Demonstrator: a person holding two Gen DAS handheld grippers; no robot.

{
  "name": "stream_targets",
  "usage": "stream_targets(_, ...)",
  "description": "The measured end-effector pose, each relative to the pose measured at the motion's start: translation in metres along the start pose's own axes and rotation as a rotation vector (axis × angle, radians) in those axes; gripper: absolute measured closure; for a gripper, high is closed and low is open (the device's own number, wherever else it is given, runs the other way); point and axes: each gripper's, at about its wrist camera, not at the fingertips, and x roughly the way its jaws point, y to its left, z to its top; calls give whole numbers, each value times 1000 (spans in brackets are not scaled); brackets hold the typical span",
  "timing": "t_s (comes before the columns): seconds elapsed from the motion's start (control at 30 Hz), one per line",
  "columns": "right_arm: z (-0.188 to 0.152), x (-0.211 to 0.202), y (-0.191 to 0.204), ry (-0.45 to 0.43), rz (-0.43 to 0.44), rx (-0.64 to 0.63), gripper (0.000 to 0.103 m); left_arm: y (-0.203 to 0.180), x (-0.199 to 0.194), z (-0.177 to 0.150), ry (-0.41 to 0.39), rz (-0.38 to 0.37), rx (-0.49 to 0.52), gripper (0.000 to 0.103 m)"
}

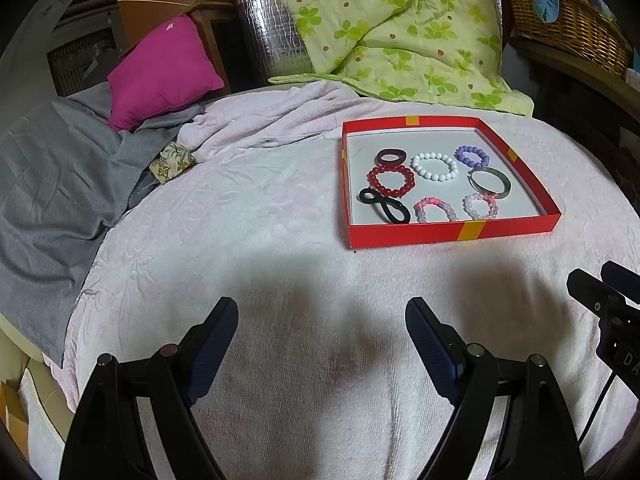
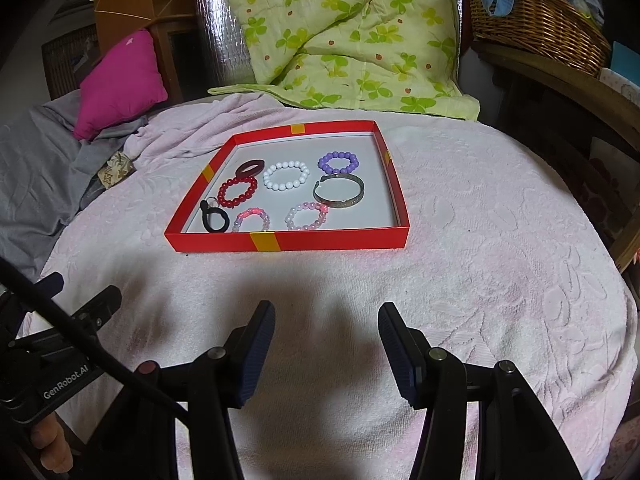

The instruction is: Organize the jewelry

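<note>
A shallow red box (image 1: 448, 233) (image 2: 328, 239) lies on the pale pink bedspread. It holds several bracelets: a red bead one (image 1: 391, 180) (image 2: 237, 193), a white bead one (image 1: 434, 166) (image 2: 286, 175), a purple bead one (image 1: 472, 156) (image 2: 338, 162), a silver bangle (image 1: 490, 184) (image 2: 339, 191), two pink bead ones (image 1: 435, 209) (image 2: 307, 216), a dark ring (image 1: 390, 156) and a black loop (image 1: 384, 205) (image 2: 214, 220). My left gripper (image 1: 322, 320) is open and empty, short of the box. My right gripper (image 2: 326, 324) is open and empty, in front of the box.
A magenta cushion (image 1: 160, 68) and grey cloth (image 1: 52, 184) lie at the left. A green clover quilt (image 1: 396, 28) is heaped behind the box. A wicker basket (image 2: 536, 20) stands at the back right. The bed's edge falls away at the right.
</note>
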Motion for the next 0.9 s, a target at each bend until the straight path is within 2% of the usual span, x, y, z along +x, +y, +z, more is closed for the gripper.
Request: stream_targets(0.9, -1, 1, 1, 6, 6, 9, 45, 1, 1, -1, 13, 1, -3, 17)
